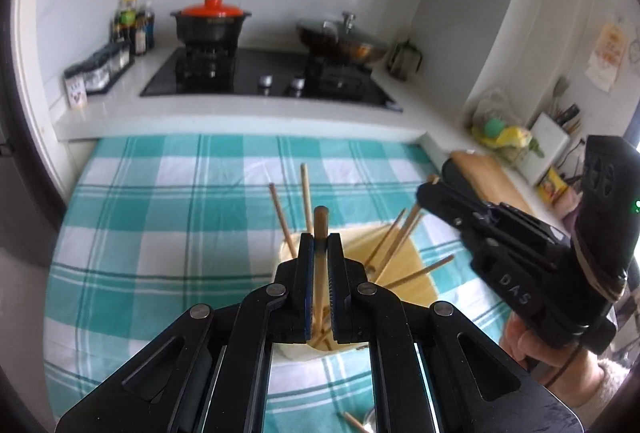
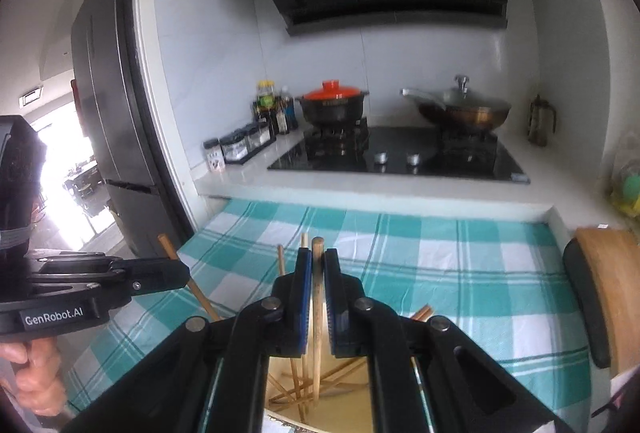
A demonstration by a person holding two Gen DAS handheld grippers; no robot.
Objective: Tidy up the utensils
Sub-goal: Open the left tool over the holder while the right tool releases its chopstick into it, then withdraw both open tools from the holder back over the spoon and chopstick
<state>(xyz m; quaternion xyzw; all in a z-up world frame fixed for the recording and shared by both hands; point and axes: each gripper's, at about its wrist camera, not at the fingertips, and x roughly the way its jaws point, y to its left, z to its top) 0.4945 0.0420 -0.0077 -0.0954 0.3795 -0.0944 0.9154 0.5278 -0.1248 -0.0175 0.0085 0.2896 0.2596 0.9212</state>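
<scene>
Each chopstick [image 1: 320, 257] is judged light, stiff and smooth; grip mid-shaft. Left gripper [image 1: 320, 241] and right gripper [image 2: 317, 265] each clamp one above the cream holder [image 1: 404, 273], on the checked cloth [image 1: 160, 217].

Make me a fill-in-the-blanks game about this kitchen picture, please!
1. Each gripper is shut on one wooden ____.
2. The left gripper holds its stick over a pale holder that stands on a green and white ____ cloth.
3. The black pot on the stove has a lid coloured ____.
4. The right gripper points toward the black ____ with two knobs.

Missing words: chopstick; checked; red; stove
</scene>
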